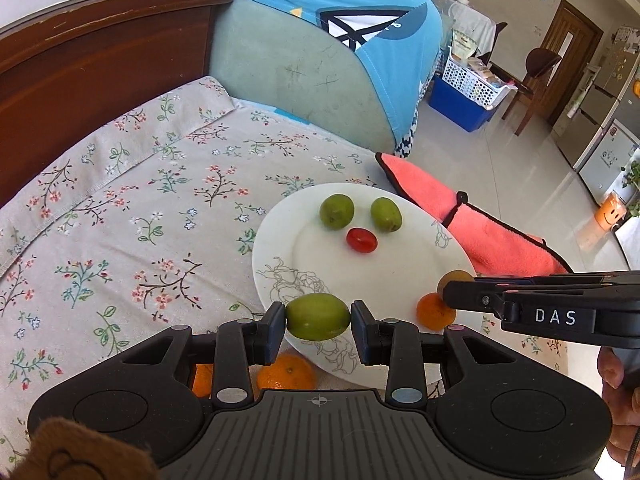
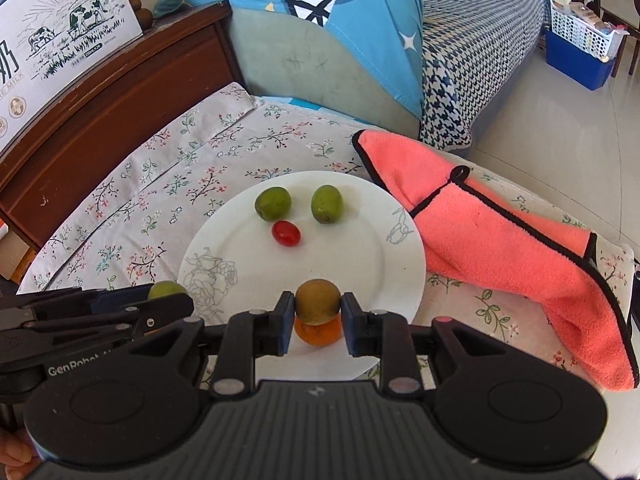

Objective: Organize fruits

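The left tool (image 1: 319,318) is clenching a green fruit (image 1: 318,316) low in the frame, over the plate's (image 1: 400,280) near rim. The right tool (image 2: 318,310) is gripping a brownish fruit (image 2: 318,300) above an orange (image 2: 318,332) at lower centre. Both fruits are round and pinched only at their sides, so either is likely risking a slip and a roll off the plate onto the cloth (image 1: 140,208). Two green fruits (image 2: 273,203) and a tomato (image 2: 286,233) are lying at the plate's far side; a dropped fruit could be knocking them.
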`<state>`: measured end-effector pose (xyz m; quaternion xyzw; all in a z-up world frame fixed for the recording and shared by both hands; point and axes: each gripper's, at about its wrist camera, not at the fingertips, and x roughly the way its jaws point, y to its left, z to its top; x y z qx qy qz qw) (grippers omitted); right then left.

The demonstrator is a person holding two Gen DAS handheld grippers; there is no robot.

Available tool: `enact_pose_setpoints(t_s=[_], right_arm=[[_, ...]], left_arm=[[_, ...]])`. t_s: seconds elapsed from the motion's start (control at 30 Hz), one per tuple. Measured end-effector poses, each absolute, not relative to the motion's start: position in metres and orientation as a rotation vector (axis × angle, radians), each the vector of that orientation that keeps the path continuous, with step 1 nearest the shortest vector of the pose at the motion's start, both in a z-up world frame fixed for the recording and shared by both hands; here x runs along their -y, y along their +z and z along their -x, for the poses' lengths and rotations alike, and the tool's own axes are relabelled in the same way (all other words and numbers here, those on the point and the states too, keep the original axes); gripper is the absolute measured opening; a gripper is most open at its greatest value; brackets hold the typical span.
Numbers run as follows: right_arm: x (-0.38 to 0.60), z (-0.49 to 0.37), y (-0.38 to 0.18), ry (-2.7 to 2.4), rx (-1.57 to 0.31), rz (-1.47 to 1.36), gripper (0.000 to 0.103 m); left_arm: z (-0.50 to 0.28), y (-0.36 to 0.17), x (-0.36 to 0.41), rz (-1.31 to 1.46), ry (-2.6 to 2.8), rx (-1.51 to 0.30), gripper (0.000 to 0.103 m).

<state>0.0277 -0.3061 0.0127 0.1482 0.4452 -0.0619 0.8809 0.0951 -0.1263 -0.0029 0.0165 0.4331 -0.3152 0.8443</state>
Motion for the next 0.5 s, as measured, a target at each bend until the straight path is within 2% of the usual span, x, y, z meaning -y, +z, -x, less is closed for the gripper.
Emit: enact_pose_setpoints(t_s=[0.5], right_arm=[[0.304,-0.045,0.006,-0.147,-0.896,-0.379,0.028]], left_arm=[[-0.099,-0.012,0.146,-0.076,-0.662,-0.901,0.035]])
